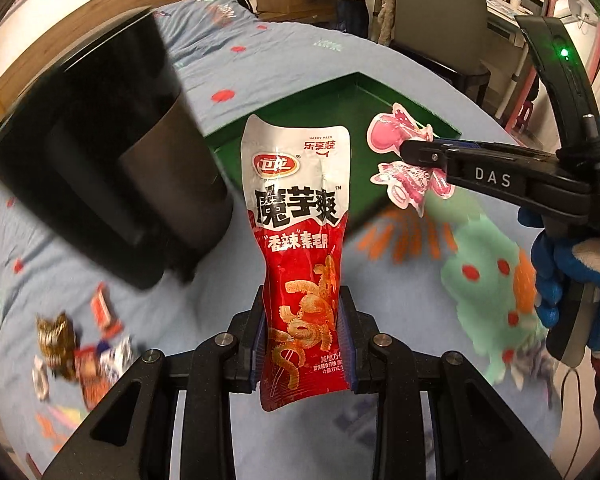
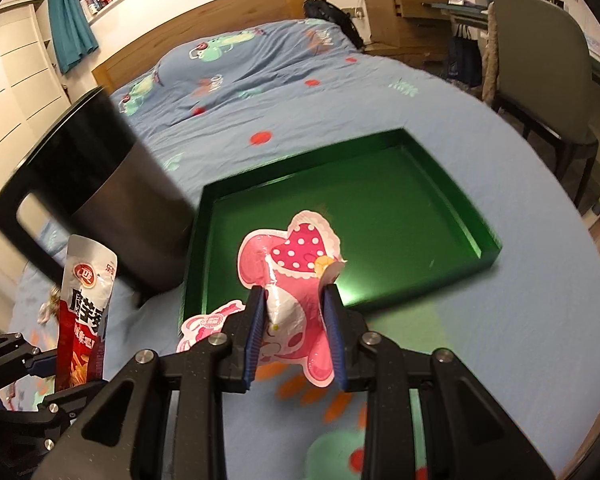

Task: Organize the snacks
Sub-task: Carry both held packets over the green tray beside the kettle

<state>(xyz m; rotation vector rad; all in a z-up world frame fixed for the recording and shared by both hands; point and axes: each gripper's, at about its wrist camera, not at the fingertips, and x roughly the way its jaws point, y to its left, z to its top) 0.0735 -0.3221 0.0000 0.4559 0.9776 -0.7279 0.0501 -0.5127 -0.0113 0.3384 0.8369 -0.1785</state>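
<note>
While your left claw (image 1: 304,344) pinches the red-and-white snack pouch (image 1: 296,216) at centre frame, your right claw (image 2: 296,336) pinches the pink cartoon packet (image 2: 296,264) over the green tray (image 2: 452,184), lower centre; more snacks (image 1: 76,352) lie lower left on the bed (image 1: 400,308).

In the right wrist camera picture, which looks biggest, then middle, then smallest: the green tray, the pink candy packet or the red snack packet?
1. green tray, the largest.
2. and 3. pink candy packet and red snack packet: too alike to rank; both sit close to the camera and are partly hidden.
</note>
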